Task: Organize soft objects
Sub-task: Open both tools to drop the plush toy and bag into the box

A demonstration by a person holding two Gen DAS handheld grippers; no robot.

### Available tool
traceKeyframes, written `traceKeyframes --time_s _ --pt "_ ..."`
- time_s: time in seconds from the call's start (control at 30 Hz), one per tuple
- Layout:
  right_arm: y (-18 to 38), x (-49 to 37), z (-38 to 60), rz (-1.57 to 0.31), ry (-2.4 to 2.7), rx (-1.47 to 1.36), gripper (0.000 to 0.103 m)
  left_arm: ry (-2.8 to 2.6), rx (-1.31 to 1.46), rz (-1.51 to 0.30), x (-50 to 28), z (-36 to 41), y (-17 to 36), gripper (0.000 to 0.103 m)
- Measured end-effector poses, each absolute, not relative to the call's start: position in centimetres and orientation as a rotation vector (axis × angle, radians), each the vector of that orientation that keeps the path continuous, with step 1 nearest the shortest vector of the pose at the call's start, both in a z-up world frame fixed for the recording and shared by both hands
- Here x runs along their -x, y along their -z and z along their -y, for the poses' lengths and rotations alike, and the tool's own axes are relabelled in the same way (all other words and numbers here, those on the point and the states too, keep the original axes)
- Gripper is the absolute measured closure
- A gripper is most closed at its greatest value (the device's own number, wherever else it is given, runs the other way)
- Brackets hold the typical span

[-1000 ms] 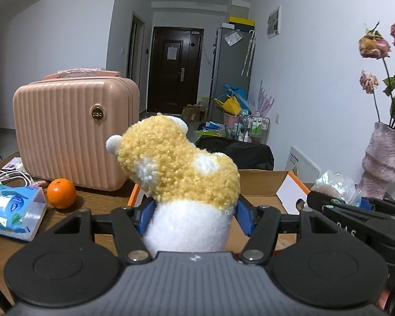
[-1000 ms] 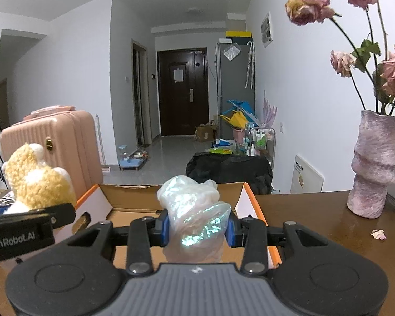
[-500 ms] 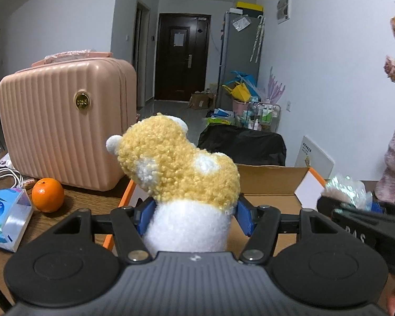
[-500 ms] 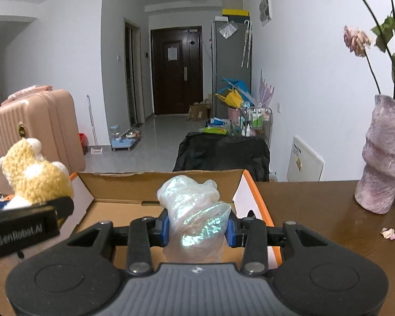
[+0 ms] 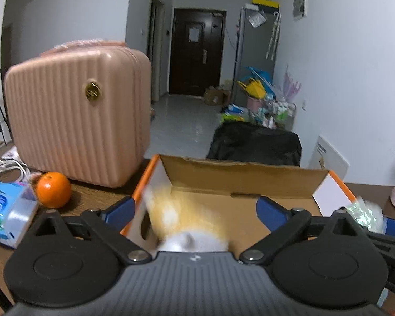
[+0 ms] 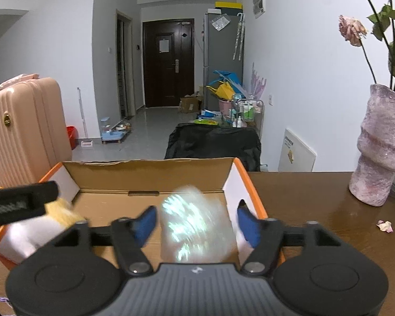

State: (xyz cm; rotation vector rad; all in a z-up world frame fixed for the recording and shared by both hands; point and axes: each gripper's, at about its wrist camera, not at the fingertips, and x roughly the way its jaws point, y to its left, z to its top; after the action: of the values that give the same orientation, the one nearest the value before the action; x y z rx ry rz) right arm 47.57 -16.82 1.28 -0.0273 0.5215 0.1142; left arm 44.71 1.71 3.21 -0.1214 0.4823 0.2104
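Plush (image 5: 187,218) is seen blurred between spread left gripper (image 5: 194,210) fingers, untouched, over the box (image 5: 239,173). Bag (image 6: 197,226), also blurred, sits between parted right gripper (image 6: 194,222) fingers. Orange (image 5: 53,189) is shown only in left view, vase (image 6: 381,144) fully only in right.

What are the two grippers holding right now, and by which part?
Nothing. Both sets of jaws stand open: the plush toy and the iridescent bag are blurred, dropping free into the cardboard box.

Two wrist views, side by side, close above the shared cardboard box (image 5: 239,176), facing the hallway door (image 6: 168,62).
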Motion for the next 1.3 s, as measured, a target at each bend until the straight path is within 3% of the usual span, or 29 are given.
traceKeyframes --time_s 0.03,0.13,1.3 --pt "-1.3 -47.6 16.9 -0.522 -0.106 0.023 0.013 -0.21 0.125 -0.481 -44.6 -1.8 -3.3 0.0" --pt "-1.3 -47.6 17.4 -0.527 -0.091 0.011 0.0 -0.218 0.13 -0.481 -44.5 -2.0 -3.6 0.0" --pt "-3.3 -41.8 20.0 -0.439 -0.098 0.024 0.0 -0.214 0.096 -0.422 -38.7 -2.6 -4.7 0.0"
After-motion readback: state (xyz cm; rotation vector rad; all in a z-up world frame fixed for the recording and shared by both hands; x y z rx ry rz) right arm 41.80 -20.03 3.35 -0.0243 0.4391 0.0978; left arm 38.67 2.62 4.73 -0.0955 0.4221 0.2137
